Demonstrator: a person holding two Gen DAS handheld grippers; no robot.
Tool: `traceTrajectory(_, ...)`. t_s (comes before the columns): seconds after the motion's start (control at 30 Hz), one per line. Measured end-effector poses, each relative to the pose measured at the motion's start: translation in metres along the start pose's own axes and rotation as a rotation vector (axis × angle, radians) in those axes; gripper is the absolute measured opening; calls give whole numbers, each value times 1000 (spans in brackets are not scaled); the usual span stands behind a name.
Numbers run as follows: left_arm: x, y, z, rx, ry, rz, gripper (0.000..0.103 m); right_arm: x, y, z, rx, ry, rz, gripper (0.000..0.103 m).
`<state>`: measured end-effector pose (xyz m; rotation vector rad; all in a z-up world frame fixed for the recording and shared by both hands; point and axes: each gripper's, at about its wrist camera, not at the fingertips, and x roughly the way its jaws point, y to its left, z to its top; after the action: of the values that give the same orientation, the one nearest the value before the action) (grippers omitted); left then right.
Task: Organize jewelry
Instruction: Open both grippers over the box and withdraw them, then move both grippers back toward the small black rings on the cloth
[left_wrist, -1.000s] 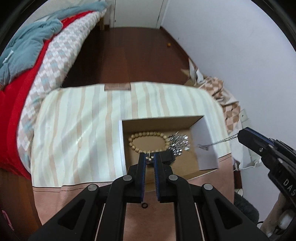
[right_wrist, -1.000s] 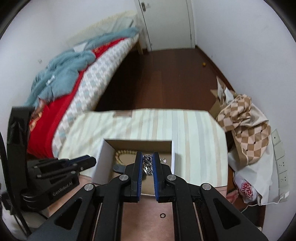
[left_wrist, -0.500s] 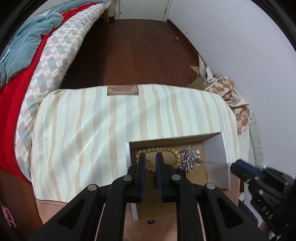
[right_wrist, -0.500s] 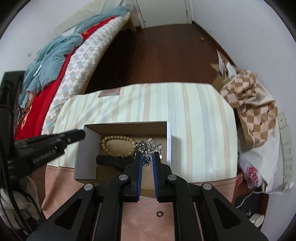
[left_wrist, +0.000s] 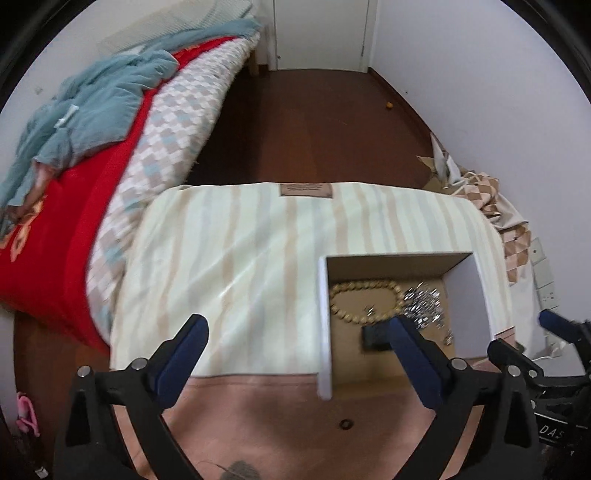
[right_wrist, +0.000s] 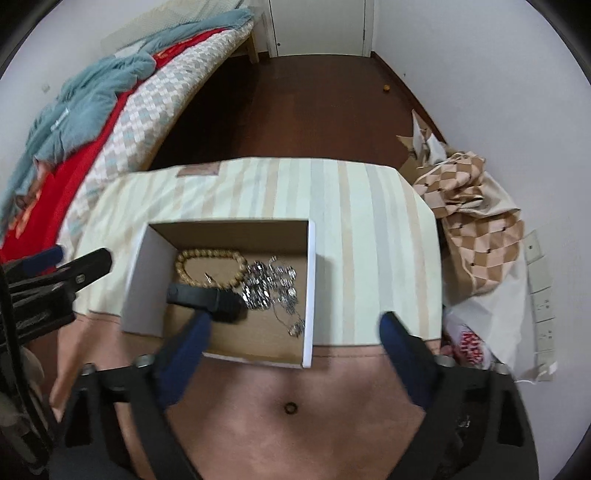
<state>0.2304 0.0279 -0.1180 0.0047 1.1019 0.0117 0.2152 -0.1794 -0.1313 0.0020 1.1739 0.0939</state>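
Nearest the lens in each wrist view, both grippers have their blue-padded fingers spread wide apart and hold nothing. From the left wrist view, the left gripper (left_wrist: 295, 334) sits above the near edge of the worktop (left_wrist: 236, 266), offset to the left of the cardboard box (left_wrist: 325, 317), with one finger (left_wrist: 186, 343) over the striped cloth and the other in front of the box's interior. From the right wrist view, the right gripper (right_wrist: 295, 328) is roughly centred on the box's near right corner, and its fingers (right_wrist: 184, 350) straddle the near wall. Between the grippers and the box, a small dark ring (right_wrist: 290, 407) lies alone on the plain pink border of the cloth, outside the box.

Inside the box, from near to far, lie a thin chain with a pendant (right_wrist: 293, 325) near the right wall, a black object (right_wrist: 207, 297) whose type cannot be told, a heap of silver jewelry (right_wrist: 269, 284), and a wooden bead bracelet (right_wrist: 210, 266) towards the back. These pieces rest loosely on the box floor, some touching one another.

Judged from this arrangement, the task is largely complete: most pieces are gathered in the box, and the ring on the cloth appears to be the one item left to collect. Beyond the worktop are a bed (left_wrist: 122, 147), bare wooden floor (left_wrist: 314, 129) and a closed door (left_wrist: 317, 33).
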Motion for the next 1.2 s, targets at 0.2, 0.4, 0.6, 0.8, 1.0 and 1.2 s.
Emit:
traceTrajectory(0.2, -18, 3, -27, 7, -35, 46, 101, -5, 8, -20, -4, -11, -46, 101)
traceTrajectory(0.4, -44, 6, -45, 8, -75, 79, 101, -29, 15, -32, -3, -63, -64, 101)
traceTrajectory(0.6, -78, 5, -59, 16, -136, 102, 101, -64, 25, -43, -18, -132, -85, 102)
traceTrajectory(0.8, -110, 8, -71, 4, -183, 97, 101, -104, 30, -57, -27, -205, -97, 102)
traceTrajectory(1.0, -134, 7, -82, -7, -222, 89, 101, -134, 33, -72, -22, -254, -92, 102)
traceTrajectory(1.2, -138, 8, -92, -30, -228, 86, 101, -144, 33, -86, -10, -260, -63, 102)
